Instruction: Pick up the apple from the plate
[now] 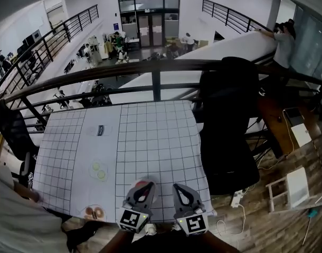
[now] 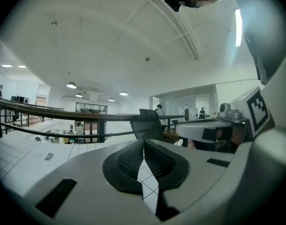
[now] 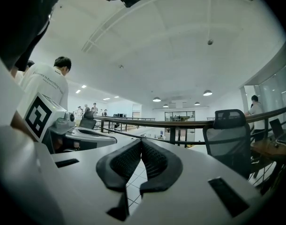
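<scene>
In the head view a white plate (image 1: 152, 189) lies near the front edge of the grid-patterned table (image 1: 150, 136). Something red on it, apparently the apple (image 1: 142, 184), shows only as a sliver. My left gripper (image 1: 144, 186) hangs over it and hides most of it, and whether they touch cannot be told. Its jaws are shut with nothing between them (image 2: 144, 142). My right gripper (image 1: 180, 188) is just to the right, over bare cloth, also shut and empty (image 3: 141, 142). Neither gripper view shows the apple or the plate.
A plate with green slices (image 1: 99, 171) and a plate with round brown pastries (image 1: 94, 213) sit at the front left. A small card (image 1: 100, 130) lies farther back. A black office chair (image 1: 228, 125) stands at the table's right edge, and a dark railing (image 1: 155, 67) runs behind.
</scene>
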Tool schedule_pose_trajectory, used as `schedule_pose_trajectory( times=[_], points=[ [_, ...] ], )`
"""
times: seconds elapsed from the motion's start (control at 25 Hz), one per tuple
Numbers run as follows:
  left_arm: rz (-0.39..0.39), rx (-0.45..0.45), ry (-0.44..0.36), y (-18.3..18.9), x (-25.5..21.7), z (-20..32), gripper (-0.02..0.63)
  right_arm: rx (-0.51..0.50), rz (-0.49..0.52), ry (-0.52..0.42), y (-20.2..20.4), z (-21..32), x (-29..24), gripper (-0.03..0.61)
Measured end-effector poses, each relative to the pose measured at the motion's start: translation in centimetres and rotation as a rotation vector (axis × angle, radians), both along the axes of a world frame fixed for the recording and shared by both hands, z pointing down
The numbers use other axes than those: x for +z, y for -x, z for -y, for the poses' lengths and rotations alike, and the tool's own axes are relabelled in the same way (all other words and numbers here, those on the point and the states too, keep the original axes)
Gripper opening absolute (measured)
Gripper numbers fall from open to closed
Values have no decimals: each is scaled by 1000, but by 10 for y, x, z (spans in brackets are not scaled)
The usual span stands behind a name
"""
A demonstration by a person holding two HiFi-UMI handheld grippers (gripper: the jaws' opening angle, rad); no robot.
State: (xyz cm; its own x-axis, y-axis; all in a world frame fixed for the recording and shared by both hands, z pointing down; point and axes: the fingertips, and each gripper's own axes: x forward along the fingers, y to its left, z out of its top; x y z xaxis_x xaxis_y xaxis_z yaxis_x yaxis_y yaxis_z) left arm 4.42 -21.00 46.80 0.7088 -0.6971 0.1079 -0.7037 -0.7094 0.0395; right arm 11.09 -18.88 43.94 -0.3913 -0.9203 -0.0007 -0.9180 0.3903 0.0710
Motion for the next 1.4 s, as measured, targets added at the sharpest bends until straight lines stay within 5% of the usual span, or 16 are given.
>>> schedule_pose_trajectory(
  times=[0.52, 1.08, 1.4],
  points=[
    [79, -146, 49, 5, 30, 17, 21, -123, 56, 59, -16, 45, 22, 25],
    [70, -150, 51, 39, 44, 26, 24, -103, 37, 91, 11, 64, 30, 25],
    [137, -141, 101, 51, 79, 23, 251, -108, 22, 118, 25, 62, 42, 25]
  ],
)
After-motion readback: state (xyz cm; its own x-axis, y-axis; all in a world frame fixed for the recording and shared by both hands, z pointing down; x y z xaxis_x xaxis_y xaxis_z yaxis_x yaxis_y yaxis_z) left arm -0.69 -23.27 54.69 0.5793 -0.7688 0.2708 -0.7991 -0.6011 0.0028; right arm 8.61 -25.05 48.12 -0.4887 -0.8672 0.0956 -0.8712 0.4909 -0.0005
